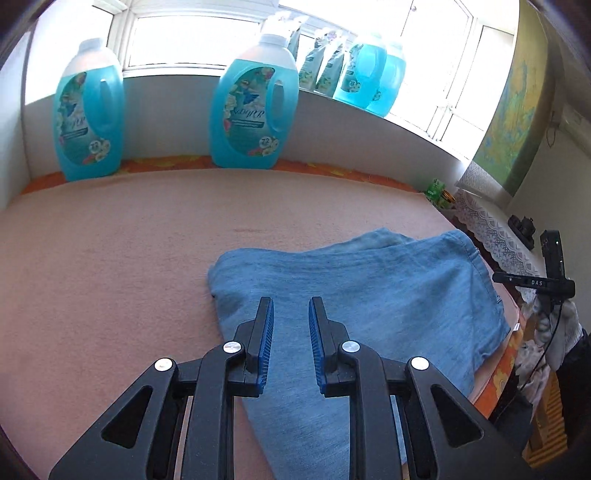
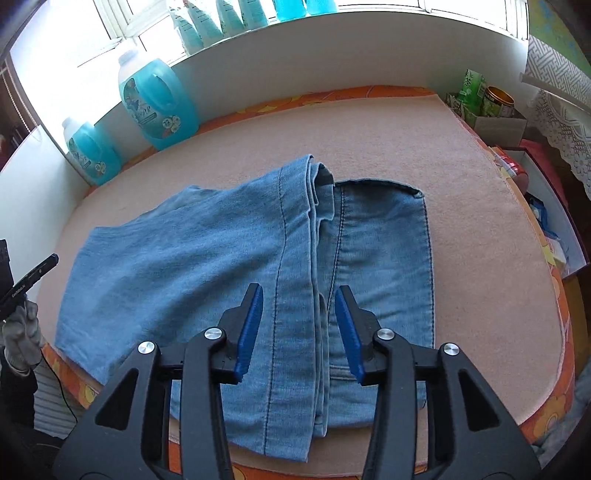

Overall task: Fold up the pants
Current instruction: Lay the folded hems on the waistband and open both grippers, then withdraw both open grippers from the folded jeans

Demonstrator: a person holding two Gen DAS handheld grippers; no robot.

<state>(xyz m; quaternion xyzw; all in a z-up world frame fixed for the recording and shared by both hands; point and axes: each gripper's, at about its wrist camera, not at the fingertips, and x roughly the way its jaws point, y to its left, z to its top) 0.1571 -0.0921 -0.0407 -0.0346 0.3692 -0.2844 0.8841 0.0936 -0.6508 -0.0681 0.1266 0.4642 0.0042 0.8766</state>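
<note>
Light blue denim pants [image 2: 184, 251] lie folded on the pink blanket-covered surface [image 2: 461, 177]. The leg ends with their stitched hem are laid over the waist part [image 2: 384, 236]. My right gripper [image 2: 299, 288] hovers open over that hem edge, with nothing pressed between its blue pads. In the left wrist view the pants [image 1: 369, 288] show as a smooth folded panel. My left gripper [image 1: 291, 301] hangs over the panel's near left part, jaws slightly apart and holding nothing. A gloved hand [image 2: 22, 332] with the other gripper's body shows at the left edge.
Two big blue detergent bottles [image 1: 88, 114] [image 1: 251, 107] stand at the back by the white wall, with more on the window sill [image 2: 221, 18]. Right of the surface are open boxes with green cartons and a can [image 2: 498, 99] and a lace cloth [image 1: 491, 229].
</note>
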